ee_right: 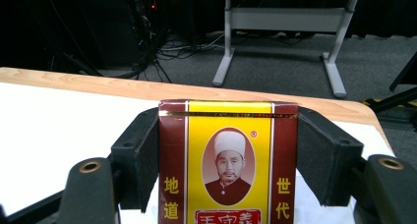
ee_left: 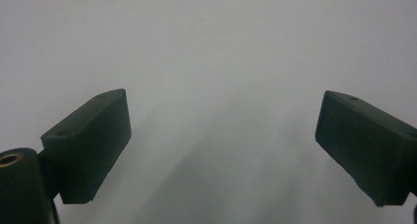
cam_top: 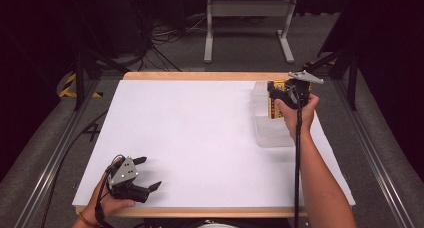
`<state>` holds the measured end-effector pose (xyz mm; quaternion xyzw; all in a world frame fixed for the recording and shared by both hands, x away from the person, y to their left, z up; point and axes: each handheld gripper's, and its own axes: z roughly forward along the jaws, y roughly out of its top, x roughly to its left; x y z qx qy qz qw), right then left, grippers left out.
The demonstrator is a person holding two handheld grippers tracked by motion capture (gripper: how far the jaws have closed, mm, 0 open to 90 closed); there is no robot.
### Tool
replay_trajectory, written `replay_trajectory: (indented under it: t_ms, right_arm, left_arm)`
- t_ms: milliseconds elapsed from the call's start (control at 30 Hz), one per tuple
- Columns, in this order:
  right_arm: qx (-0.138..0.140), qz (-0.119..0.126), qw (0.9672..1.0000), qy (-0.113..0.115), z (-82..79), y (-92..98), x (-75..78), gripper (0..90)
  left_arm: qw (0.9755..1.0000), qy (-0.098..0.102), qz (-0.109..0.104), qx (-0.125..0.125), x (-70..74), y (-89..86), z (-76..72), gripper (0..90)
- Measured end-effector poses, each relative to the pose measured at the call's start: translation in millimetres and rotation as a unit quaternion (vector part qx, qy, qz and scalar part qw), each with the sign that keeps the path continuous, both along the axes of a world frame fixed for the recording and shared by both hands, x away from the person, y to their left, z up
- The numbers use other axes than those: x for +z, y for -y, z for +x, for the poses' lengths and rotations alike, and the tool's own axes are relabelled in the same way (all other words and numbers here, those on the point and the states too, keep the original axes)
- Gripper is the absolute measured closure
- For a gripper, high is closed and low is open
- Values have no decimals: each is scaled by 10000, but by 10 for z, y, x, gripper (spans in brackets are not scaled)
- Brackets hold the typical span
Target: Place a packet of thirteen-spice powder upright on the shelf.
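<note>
Near edge of the surface point(cam_top: 200, 138), my side: my left gripper point(cam_top: 147, 173) rests low over the white sheet, held in my left hand point(cam_top: 107, 203). Its fingers point(ee_left: 88, 145) stand wide apart with only bare white sheet between them.

Far right of the surface: my right hand point(cam_top: 295, 113) holds the right gripper point(cam_top: 274, 99) up over a clear plastic container point(cam_top: 270, 128) that sits on the sheet near the right edge. The fingers point(ee_right: 140, 155) are drawn in narrow and clamp a carton point(ee_right: 228, 160) by its two dark red sides; the pads sit flat against it. The carton stands upright, its yellow front panel with an oval portrait and Chinese lettering facing the right gripper view. From above it is just over the container's far part; whether it touches the container I cannot tell.

Beyond: the wooden far edge of the surface point(ee_right: 147, 89), then grey floor with cables and a metal stand point(cam_top: 247, 23).
</note>
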<state>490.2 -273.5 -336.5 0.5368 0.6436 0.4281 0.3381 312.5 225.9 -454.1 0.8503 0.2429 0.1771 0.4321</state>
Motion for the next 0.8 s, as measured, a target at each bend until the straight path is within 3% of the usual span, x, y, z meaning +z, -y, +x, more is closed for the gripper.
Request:
replay_trajectory:
  t_ms: [200, 333, 433, 567, 700, 800]
  right_arm:
    - [-7, 54, 9998, -179, -39, 48, 48, 312]
    - [94, -138, 9986, -501, -61, 72, 126, 304]
    - [209, -186, 9980, -560, -79, 69, 176, 316]
    - [182, -186, 9986, -458, -86, 67, 187, 326]
    - [27, 27, 9997, -251, -82, 87, 153, 328]
    - [-34, -2, 9998, -174, -83, 71, 118, 327]
  left_arm:
    - [10000, 11, -1, -36, 3, 0, -5, 73]
    - [10000, 2, 32, -59, 1, 9, -3, 73]
    - [10000, -10, 44, -73, 0, 18, -5, 74]
    - [10000, -3, 54, -75, -4, 22, -3, 74]
    - [9999, -7, 64, -76, -7, 20, -2, 74]
    - [9999, -6, 78, -82, -8, 17, -4, 74]
